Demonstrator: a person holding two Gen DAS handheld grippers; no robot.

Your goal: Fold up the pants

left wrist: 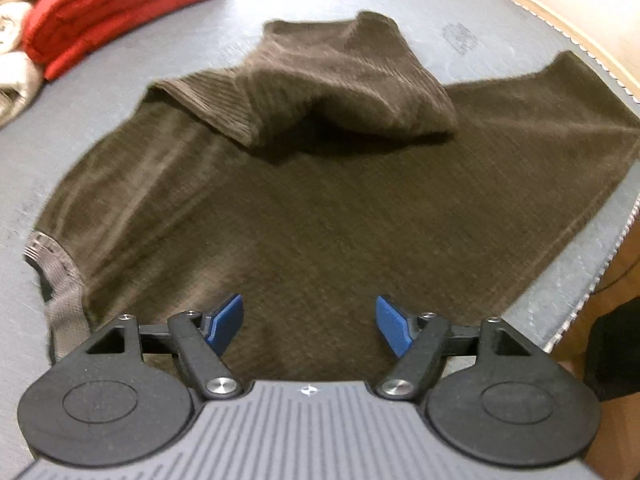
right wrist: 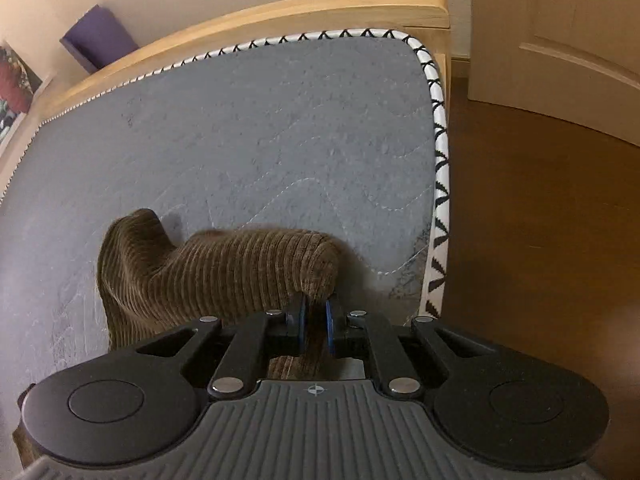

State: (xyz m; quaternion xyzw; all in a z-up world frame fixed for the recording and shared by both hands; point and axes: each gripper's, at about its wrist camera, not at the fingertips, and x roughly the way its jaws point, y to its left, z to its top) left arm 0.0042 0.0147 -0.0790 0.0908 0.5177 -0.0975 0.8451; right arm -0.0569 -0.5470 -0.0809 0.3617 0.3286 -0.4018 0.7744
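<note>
Brown corduroy pants lie spread on a grey mattress. One part is folded over near the far side, forming a raised hump. A grey elastic waistband shows at the left. My left gripper is open and empty, hovering just above the near part of the pants. In the right wrist view my right gripper is shut on a bunched fold of the pants and holds it lifted above the mattress.
A folded red garment and pale cloths lie at the mattress's far left. The mattress has a black-and-white piped edge inside a wooden bed frame. A brown wood floor and a door lie to the right.
</note>
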